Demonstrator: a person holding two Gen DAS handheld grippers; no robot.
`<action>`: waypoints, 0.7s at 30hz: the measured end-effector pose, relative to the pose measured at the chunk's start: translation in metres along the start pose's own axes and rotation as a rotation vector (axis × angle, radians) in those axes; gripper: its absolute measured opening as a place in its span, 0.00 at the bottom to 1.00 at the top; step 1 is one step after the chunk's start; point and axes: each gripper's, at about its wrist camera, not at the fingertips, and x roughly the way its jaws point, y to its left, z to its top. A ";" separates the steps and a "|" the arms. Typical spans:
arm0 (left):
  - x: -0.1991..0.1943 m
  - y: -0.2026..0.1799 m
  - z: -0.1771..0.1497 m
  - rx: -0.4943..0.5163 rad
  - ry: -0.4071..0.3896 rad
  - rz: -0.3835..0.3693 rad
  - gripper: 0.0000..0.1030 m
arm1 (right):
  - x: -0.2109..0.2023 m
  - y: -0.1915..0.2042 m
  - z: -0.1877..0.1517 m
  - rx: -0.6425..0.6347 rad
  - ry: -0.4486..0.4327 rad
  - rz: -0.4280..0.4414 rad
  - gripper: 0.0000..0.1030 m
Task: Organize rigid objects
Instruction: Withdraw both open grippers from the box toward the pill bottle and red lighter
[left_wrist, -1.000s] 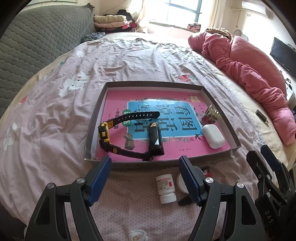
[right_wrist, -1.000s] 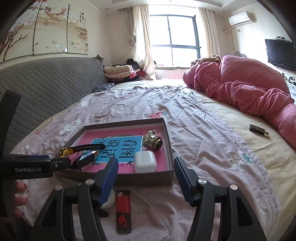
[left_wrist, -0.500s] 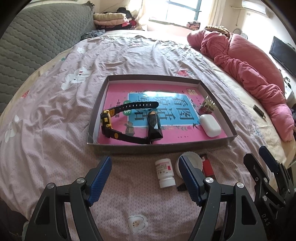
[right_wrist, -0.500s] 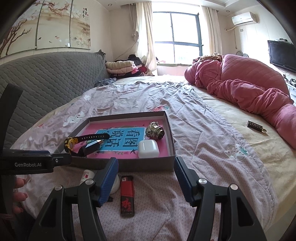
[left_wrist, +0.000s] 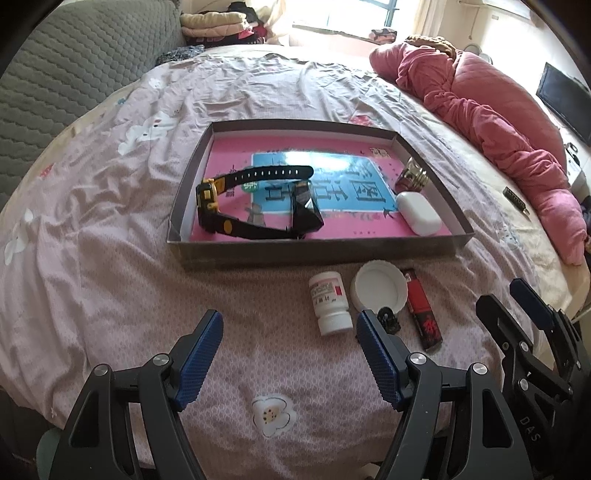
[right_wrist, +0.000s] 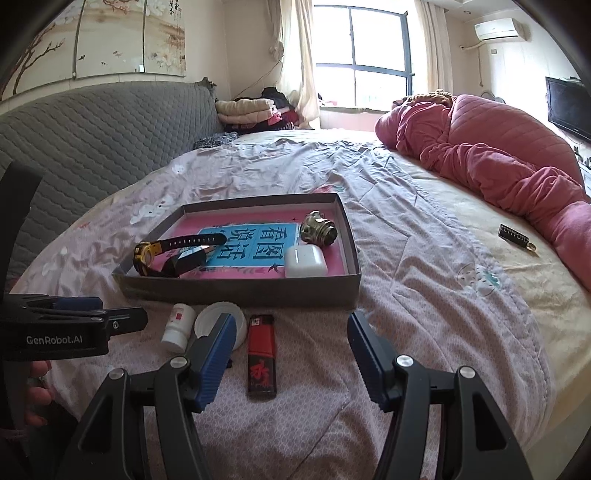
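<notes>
Red lighter (right_wrist: 262, 356) lies on the bed between the right gripper's (right_wrist: 291, 347) open jaws.

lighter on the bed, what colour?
Red on top, black base with a red character, on the lighter; right wrist view shows it best.

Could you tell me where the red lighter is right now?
The red lighter lies on the bedsheet in front of the box, just right of the white lid.

A shallow grey box (left_wrist: 321, 251) is sitting on the bed, holding a black-and-yellow watch (left_wrist: 214, 206), a white earbud case (left_wrist: 419, 212) and a brass knob (left_wrist: 412, 177). Just in front of it are lying a white pill bottle (left_wrist: 330, 302), a white lid (left_wrist: 376, 288) and a red lighter (left_wrist: 423, 310).
</notes>
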 end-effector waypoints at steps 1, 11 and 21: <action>0.000 0.000 -0.001 0.001 0.002 0.001 0.74 | 0.000 0.001 0.000 -0.003 0.002 0.001 0.60; 0.015 -0.011 -0.011 0.023 0.052 -0.009 0.74 | 0.023 0.009 -0.013 -0.030 0.129 0.018 0.60; 0.033 -0.015 -0.010 0.022 0.089 -0.003 0.74 | 0.040 0.014 -0.021 -0.040 0.200 0.026 0.60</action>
